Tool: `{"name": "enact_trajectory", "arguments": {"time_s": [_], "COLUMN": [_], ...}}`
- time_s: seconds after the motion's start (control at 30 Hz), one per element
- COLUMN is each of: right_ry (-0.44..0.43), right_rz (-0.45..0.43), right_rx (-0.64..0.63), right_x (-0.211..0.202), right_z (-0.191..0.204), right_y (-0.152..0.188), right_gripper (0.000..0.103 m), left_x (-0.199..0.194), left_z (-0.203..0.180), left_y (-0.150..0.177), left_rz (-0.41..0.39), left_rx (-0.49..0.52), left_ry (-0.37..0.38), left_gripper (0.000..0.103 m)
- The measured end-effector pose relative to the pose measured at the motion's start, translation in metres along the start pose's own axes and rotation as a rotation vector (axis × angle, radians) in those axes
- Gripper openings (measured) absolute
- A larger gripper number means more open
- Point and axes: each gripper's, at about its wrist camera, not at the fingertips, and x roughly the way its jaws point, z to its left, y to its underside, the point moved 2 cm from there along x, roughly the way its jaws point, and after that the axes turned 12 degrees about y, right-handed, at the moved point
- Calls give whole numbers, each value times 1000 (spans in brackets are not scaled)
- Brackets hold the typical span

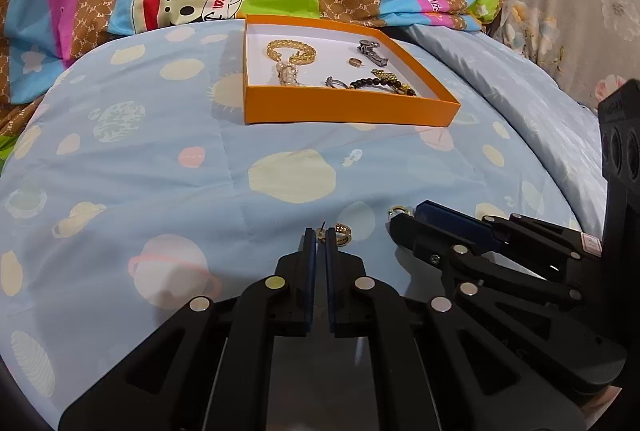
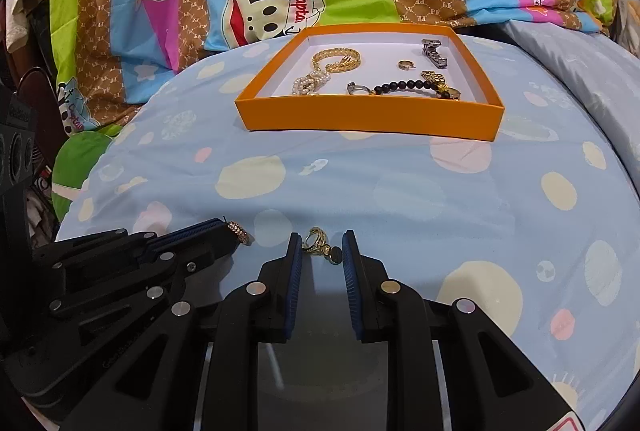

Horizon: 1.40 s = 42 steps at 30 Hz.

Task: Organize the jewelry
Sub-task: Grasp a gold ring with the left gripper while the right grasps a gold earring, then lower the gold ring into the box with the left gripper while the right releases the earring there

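Left gripper (image 1: 320,237) nearly closed beside gold earring (image 1: 343,232); right gripper (image 2: 320,245) half-open around gold ring (image 2: 316,241).

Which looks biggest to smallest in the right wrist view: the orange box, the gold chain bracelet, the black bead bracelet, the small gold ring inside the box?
1. Orange cardboard box
2. Black bead bracelet and gold chain bracelet, too alike to rank
3. Small gold ring
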Motion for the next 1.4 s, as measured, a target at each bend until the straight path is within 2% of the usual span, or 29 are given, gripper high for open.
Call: {"name": "enact_trajectory", "arguments": {"time_s": [0.27,0.83,1.03,1.17,1.4], "right_ry": [-5,28,38,54,39], "right_rz": [-5,-96,-144,-167,-177], "right_rx": [17,90,89,86,133], "right_x": [-1,-26,-34,-28,0], "right_z": [-3,-23,-35,-41,-52], "right_y": [0,-11,-44,-72,-121], "right_gripper": [18,18,18,18,18], "left_x": [1,-10,-22,-22,2], "left_z": [0,-3,-6,-6,3], "left_y": [0,-8,-37,-70,-126], "left_rz": [3,-20,-61,-118,-169], "left_rx": [3,7,44,78,96], "left_ry": [7,24,20,-1,-27], "left_gripper": [4,4,4,4,4]}}
